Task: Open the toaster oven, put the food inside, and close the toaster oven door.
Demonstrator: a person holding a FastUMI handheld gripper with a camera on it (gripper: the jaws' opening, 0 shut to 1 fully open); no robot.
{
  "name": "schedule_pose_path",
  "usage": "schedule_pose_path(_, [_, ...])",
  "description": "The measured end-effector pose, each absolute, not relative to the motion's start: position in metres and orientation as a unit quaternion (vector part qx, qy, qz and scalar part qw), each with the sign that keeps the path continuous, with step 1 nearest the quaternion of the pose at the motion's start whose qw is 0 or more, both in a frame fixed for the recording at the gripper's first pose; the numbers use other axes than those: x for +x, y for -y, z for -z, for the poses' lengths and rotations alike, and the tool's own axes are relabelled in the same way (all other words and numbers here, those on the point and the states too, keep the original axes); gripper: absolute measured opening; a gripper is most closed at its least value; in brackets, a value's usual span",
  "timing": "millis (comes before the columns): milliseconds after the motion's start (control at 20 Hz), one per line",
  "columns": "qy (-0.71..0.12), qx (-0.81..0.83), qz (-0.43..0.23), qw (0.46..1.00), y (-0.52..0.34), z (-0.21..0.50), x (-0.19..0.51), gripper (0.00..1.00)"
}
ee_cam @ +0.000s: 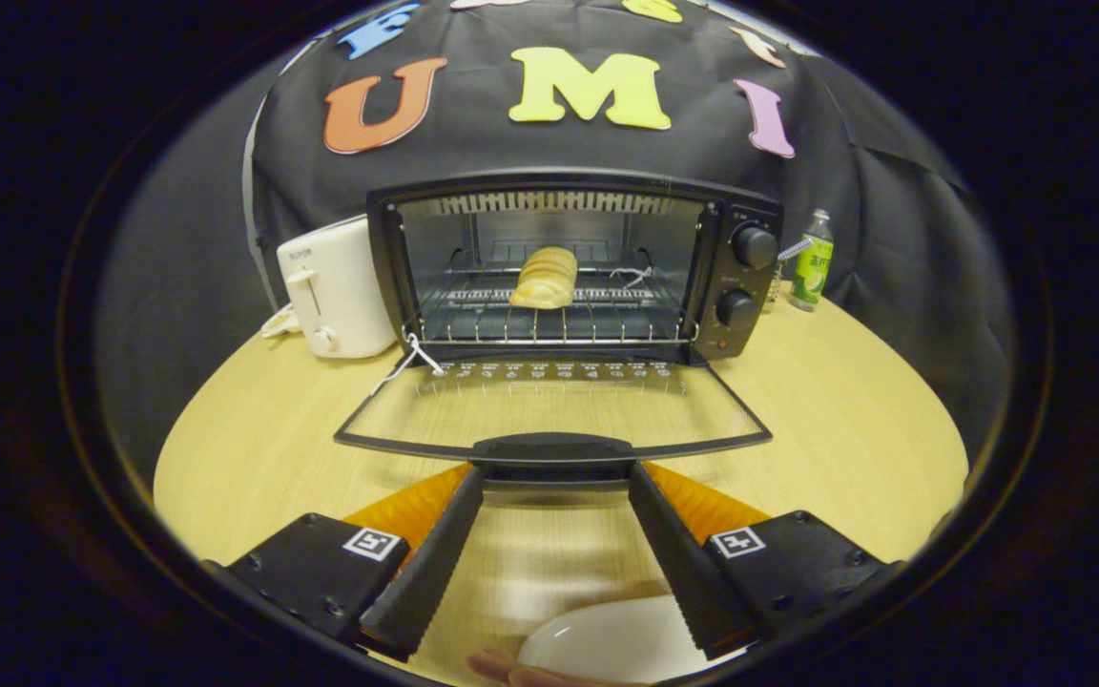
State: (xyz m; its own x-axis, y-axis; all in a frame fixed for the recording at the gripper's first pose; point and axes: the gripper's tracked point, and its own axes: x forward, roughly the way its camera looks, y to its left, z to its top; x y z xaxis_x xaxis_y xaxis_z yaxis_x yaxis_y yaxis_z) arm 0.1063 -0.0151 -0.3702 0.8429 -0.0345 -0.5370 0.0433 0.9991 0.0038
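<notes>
We see toaster oven (573, 267) door (554, 405) down | bread roll (544, 278) on rack | hand-held gripper (554, 474) spread wide, fingertips at door handle (554, 450), gripping nothing | white plate (611, 641) on bench (845, 410).

Black toaster oven (573, 267), golden bread roll (544, 278), white toaster (335, 296), green bottle (812, 265), pale wooden table (845, 410).

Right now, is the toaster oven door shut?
No, the toaster oven door lies folded down flat with the bread on the rack inside, and the open gripper has its fingertips at the door's handle.
</notes>
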Motion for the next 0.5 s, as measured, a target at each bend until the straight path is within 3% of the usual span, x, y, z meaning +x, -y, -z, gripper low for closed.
schedule_pose_path(500, [-0.157,-0.011,0.016,0.987,0.011,0.299,0.137,1.00])
